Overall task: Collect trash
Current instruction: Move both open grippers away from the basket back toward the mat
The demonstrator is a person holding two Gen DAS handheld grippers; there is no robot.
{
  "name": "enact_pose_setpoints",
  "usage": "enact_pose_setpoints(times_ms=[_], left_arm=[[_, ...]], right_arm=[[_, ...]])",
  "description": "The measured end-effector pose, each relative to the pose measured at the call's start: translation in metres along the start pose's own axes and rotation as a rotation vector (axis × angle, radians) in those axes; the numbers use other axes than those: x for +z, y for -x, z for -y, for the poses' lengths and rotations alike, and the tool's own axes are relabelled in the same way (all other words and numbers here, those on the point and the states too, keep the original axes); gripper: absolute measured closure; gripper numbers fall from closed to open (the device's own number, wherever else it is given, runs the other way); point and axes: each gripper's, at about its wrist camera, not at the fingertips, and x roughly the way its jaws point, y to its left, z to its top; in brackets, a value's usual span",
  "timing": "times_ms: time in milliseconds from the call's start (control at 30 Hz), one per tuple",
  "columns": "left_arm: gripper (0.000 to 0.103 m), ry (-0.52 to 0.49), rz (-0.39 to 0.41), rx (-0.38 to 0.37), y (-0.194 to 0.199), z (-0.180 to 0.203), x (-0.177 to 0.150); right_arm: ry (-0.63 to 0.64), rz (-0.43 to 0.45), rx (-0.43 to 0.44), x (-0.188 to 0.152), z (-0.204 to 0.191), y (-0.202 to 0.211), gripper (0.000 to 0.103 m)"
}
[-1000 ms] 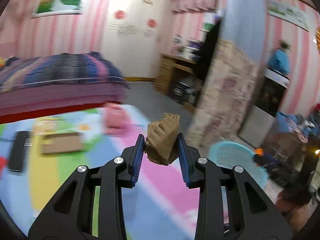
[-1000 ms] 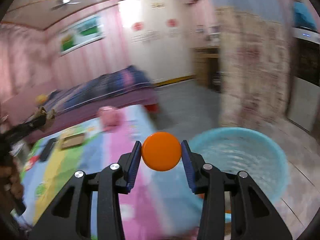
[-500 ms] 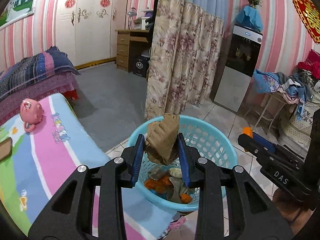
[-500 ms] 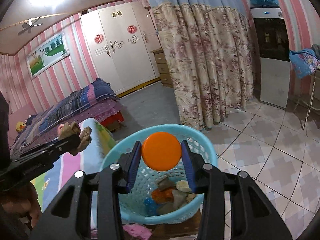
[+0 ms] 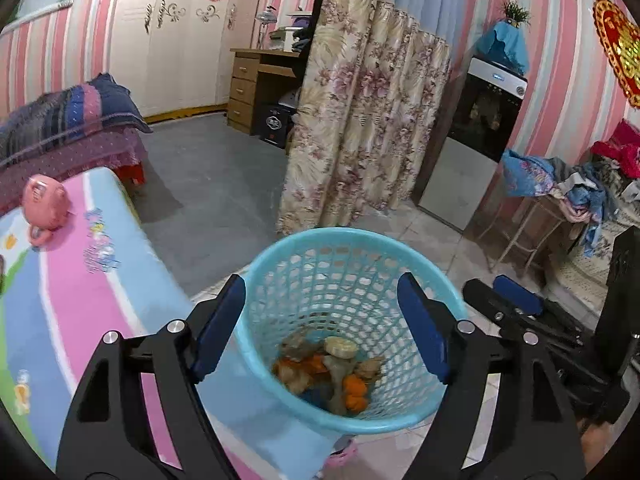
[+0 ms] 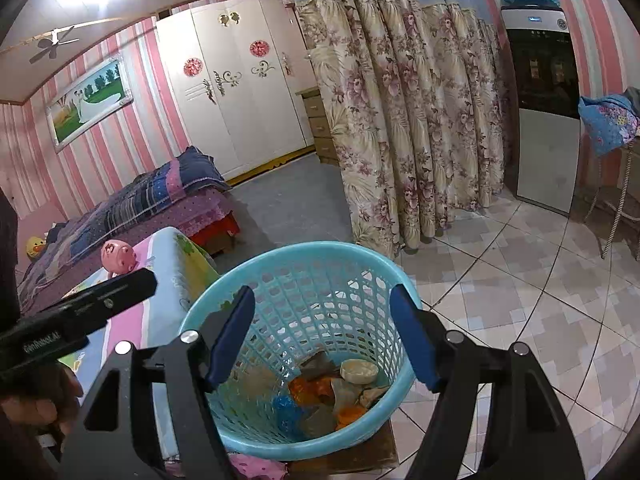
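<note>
Pink-striped bedroom with flowered curtain [image 5: 360,120] beyond the jaws, left gripper [image 5: 320,332] spread wide and holding nothing, right gripper [image 6: 322,338] likewise released, blue basket [image 5: 280,264] between and below both pairs of jaws, trash [image 5: 332,372] heaped at its bottom, striped mat [image 5: 80,300] left of the jaws

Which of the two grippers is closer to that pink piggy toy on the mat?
Left. The left gripper hangs open over the basket, on the side toward the piggy; the right gripper, also open, sits farther along.
</note>
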Motion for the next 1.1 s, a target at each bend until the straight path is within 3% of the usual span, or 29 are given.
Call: enact_pose_setpoints(times_ms=[100,200,433,500,600,700,800,967,1100], left_arm=[[0.018,-0.007,0.035,0.053,0.028,-0.015,0.0],[0.009,-0.021,0.105,0.159,0.079,-0.043,-0.009],[0.006,0.045,0.211,0.468,0.233,-0.136,-0.068],[0.006,0.05,0.234,0.535,0.269,-0.151,-0.095],[0.006,0.058,0.26,0.634,0.308,-0.165,-0.142],[0.006,0.106,0.297,0.735,0.329,-0.174,-0.177],[0.006,0.186,0.336,0.799,0.335,-0.192,-0.192],[0.006,0.178,0.36,0.815,0.329,-0.217,-0.184],[0.005,0.265,0.343,0.824,0.325,-0.241,-0.186]], right_arm=[[-0.019,-0.002,0.033,0.002,-0.011,0.003,0.025],[0.015,-0.004,0.093,0.003,-0.052,0.012,0.016],[0.124,-0.012,0.297,-0.029,-0.17,0.048,0.012],[0.158,0.001,0.23,-0.052,-0.195,0.059,0.005],[0.259,0.093,0.155,-0.092,-0.222,0.074,0.005],[0.399,0.132,0.213,-0.105,-0.244,0.081,0.005],[0.444,0.22,0.149,-0.101,-0.257,0.083,0.005],[0.396,0.129,0.102,-0.094,-0.264,0.06,0.005],[0.443,0.2,0.11,-0.107,-0.271,0.077,0.005]])
